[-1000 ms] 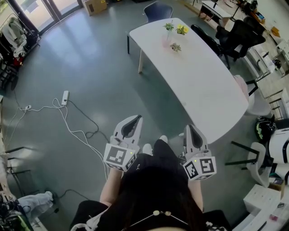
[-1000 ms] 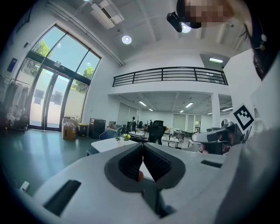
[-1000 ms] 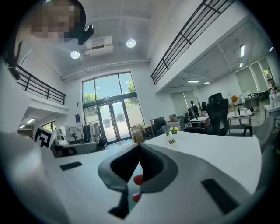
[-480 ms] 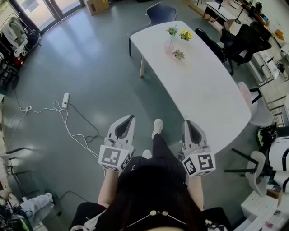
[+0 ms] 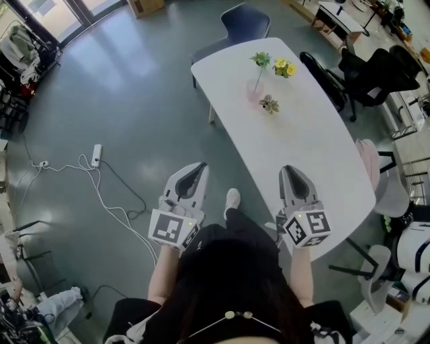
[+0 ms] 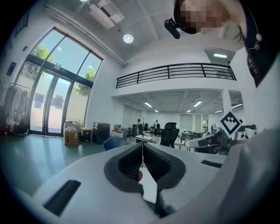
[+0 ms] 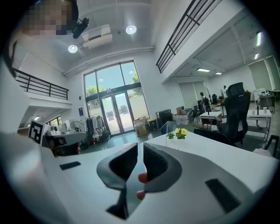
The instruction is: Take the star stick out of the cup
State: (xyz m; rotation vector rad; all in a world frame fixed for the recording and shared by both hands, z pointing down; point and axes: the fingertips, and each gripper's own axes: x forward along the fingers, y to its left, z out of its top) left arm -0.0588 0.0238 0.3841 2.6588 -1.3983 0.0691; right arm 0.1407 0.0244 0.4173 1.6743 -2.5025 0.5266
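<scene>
Two empty grippers held low at the white table's (image 5: pixel 322 161) near end.
Left gripper (image 5: pixel 196 172) jaws pressed together, idle; pink cup (image 5: pixel 254 91) well ahead on the table, star stick (image 5: pixel 261 62) presumably among its upright sticks, too small to tell; right gripper (image 5: pixel 294 173) jaws opening a crack, nothing between, likely readying to pinch.

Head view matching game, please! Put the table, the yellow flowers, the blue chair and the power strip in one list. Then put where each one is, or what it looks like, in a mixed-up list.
Things:
1. table
2. yellow flowers
3. blue chair
4. power strip

Clues:
A. lies on the grey floor
B. stands at the table's far end
C. long and white
D. sits on the table top

Pairs: 1-C, 2-D, 3-B, 4-A
</scene>
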